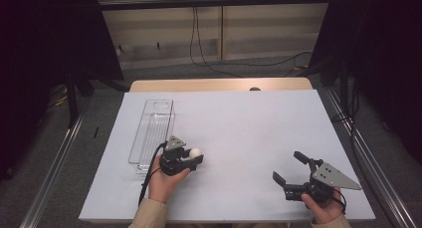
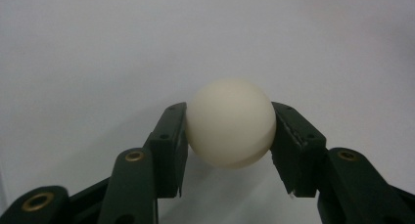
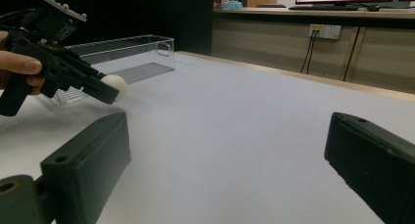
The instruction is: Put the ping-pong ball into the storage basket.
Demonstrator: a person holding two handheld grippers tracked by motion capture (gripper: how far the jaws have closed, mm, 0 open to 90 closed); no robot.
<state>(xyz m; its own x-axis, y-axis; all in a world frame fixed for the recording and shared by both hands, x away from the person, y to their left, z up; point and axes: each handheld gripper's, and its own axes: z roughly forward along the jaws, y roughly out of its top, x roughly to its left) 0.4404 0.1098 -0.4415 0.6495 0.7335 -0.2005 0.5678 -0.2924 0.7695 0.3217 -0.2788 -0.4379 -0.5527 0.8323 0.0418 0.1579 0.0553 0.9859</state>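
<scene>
1 ball (image 2: pixel 230 123) in L gripper (image 1: pixel 195 156), 1 clear bin (image 1: pixel 152 133)

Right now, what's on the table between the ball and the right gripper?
Nothing: in the high view, only bare white table lies between the ball and the right gripper.

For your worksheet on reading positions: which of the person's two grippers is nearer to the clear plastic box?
Left. The left gripper, shut on a white ball, sits right beside the clear box. The right gripper, jaws open, is far across the table.
</scene>
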